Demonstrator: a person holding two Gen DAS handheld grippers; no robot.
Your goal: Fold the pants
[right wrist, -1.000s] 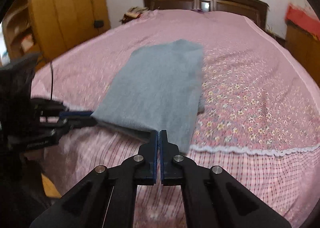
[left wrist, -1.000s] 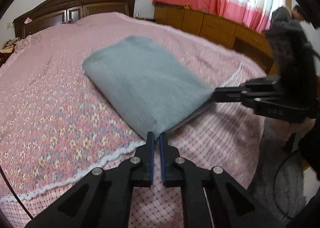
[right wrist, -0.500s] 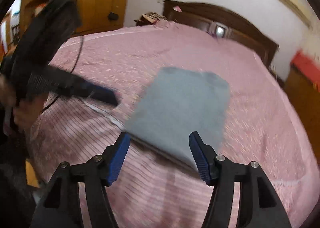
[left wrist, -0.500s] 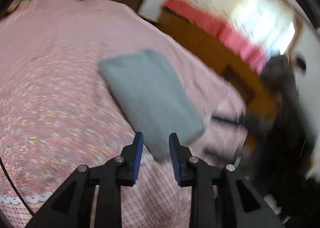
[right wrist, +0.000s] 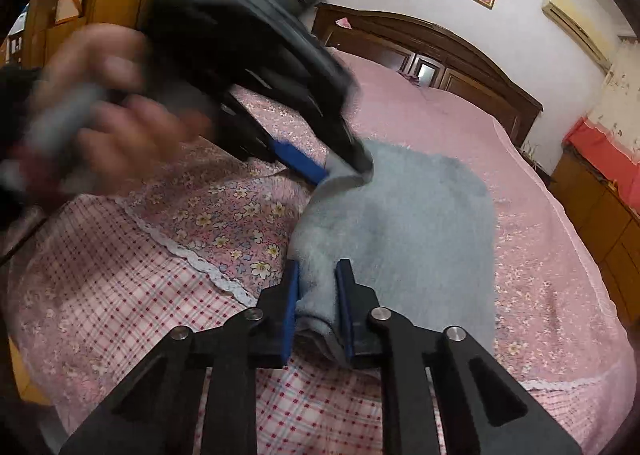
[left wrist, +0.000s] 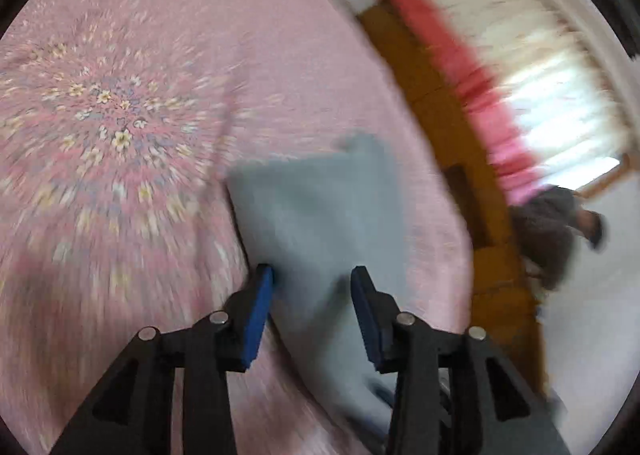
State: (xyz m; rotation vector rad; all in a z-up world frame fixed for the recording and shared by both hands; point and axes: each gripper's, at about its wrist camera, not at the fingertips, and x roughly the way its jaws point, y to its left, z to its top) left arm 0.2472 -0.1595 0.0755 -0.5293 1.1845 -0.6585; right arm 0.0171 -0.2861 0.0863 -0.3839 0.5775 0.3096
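A wide bed [right wrist: 532,215] in a pink floral cover fills the room, and the folded grey pants [right wrist: 412,223] lie near its foot edge. The right gripper [right wrist: 318,275] has just been closing – its blue pads pinch the near corner. The left gripper [right wrist: 344,169] has been opening, straddling the far edge – whether it grips, I cannot tell
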